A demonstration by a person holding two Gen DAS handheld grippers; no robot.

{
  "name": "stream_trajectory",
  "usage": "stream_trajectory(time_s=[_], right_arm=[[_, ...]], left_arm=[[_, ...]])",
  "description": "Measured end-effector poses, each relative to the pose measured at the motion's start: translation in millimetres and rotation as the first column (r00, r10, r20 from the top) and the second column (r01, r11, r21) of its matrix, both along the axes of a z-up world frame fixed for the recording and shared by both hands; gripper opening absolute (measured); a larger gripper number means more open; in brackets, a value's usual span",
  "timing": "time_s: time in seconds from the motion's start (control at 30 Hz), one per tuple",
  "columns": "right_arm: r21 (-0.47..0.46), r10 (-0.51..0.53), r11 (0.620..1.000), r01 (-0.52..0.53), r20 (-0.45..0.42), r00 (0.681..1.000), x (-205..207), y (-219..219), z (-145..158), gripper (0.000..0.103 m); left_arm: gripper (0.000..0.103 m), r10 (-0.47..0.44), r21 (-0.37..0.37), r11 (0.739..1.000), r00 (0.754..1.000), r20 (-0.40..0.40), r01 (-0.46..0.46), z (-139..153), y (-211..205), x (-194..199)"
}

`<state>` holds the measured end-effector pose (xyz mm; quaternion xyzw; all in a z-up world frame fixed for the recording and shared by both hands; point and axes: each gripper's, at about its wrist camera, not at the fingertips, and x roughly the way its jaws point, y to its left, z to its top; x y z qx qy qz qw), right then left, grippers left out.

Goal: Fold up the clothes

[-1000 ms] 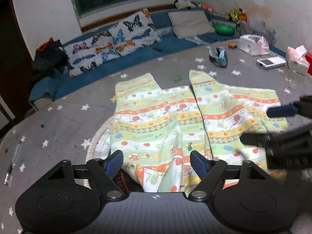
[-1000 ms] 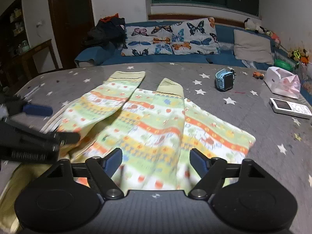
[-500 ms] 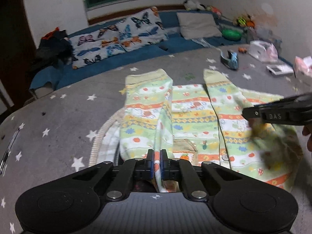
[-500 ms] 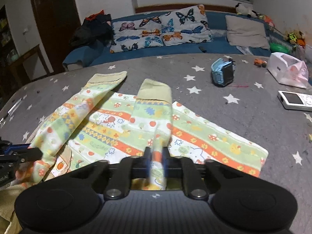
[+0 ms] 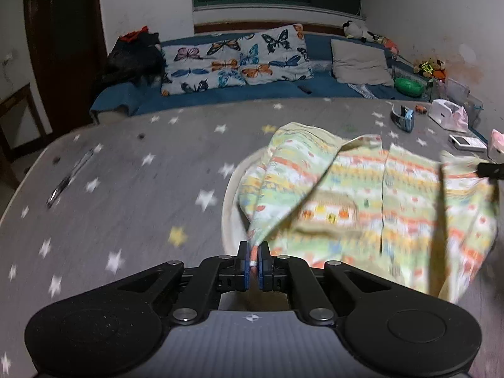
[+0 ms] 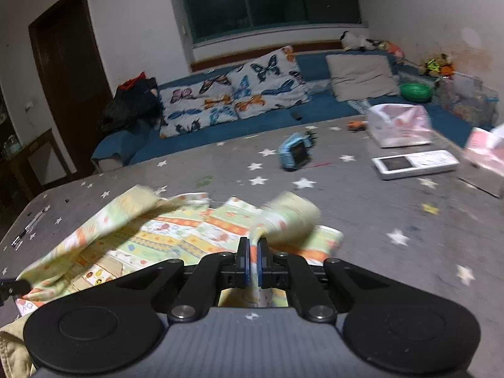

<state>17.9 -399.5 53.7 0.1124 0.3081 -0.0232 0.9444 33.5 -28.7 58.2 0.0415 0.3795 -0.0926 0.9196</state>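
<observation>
Patterned green, yellow and orange child's trousers [image 5: 362, 201] lie on the grey star-print tabletop [image 5: 126, 195]. My left gripper [image 5: 253, 263] is shut on a fold of the cloth at its near left edge and holds it lifted. My right gripper [image 6: 252, 261] is shut on the near edge of the trousers [image 6: 176, 236], with one leg end rolled up just beyond its tips. The right gripper's tip [image 5: 489, 170] shows at the far right of the left wrist view. The cloth is blurred by motion.
A blue watch [image 6: 294, 154], a white device [image 6: 414, 163], a pink-white bag [image 6: 398, 124] and a tissue pack [image 6: 485, 151] lie on the right part of the table. A pen [image 5: 67, 179] lies at left. A blue sofa [image 5: 252, 88] with pillows stands behind.
Both grippers went from open to shut on the trousers' near edge, then lifted it. The legs have been drawn back toward me and the cloth is bunched and folding over.
</observation>
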Motion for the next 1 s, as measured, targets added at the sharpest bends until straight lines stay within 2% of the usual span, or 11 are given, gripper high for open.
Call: stream_trajectory(time_s=[0.17, 0.33, 0.43, 0.47, 0.53, 0.63, 0.7, 0.83, 0.93, 1.0], right_arm=[[0.013, -0.054, 0.998, 0.054, 0.003, 0.999, -48.7, -24.6, 0.4, 0.004], [0.033, -0.069, 0.997, 0.071, -0.080, 0.994, -88.4, -41.7, -15.2, 0.006], [-0.016, -0.092, 0.996, 0.091, -0.127, 0.988, -103.0, -48.2, -22.9, 0.012], [-0.043, -0.102, 0.994, 0.097, -0.134, 0.986, -106.6, -48.2, -23.3, 0.021], [-0.116, -0.125, 0.987, 0.111, -0.120, 0.985, -113.3, -45.1, -19.8, 0.026], [-0.164, -0.111, 0.982, 0.095, -0.090, 0.990, -108.6, -41.5, -10.1, 0.026], [-0.196, -0.101, 0.977, 0.085, -0.071, 0.992, -105.3, -39.1, -3.6, 0.026], [-0.158, -0.034, 0.987, 0.022, -0.076, 0.997, -68.7, -31.6, -2.7, 0.026], [-0.139, -0.022, 0.990, 0.008, -0.101, 0.995, -36.2, -29.5, -13.3, 0.026], [-0.167, -0.034, 0.986, 0.014, -0.120, 0.992, -17.0, -26.6, -22.4, 0.029]], left_arm=[[0.005, -0.020, -0.022, 1.000, 0.999, -0.042, 0.019, -8.3, 11.3, -40.1], [0.009, -0.071, 0.006, 0.997, 0.995, -0.072, 0.071, -12.4, 13.2, -66.9], [0.009, -0.097, 0.010, 0.995, 0.994, -0.055, 0.098, -4.2, 13.2, -73.0], [0.012, -0.106, 0.011, 0.994, 0.993, -0.050, 0.107, -1.4, 13.3, -75.1], [0.018, -0.128, 0.014, 0.992, 0.991, -0.028, 0.128, 6.2, 12.4, -79.8], [0.028, -0.150, 0.009, 0.989, 0.989, 0.001, 0.150, 15.0, 7.7, -85.4], [0.029, -0.166, -0.003, 0.986, 0.986, 0.015, 0.166, 20.6, 1.8, -87.5], [0.031, -0.223, -0.052, 0.973, 0.975, 0.018, 0.223, 24.6, -17.2, -87.6], [0.031, -0.267, -0.065, 0.961, 0.964, 0.011, 0.267, 22.0, -34.6, -85.9], [0.031, -0.292, -0.077, 0.954, 0.956, 0.001, 0.291, 18.5, -45.8, -83.0]])
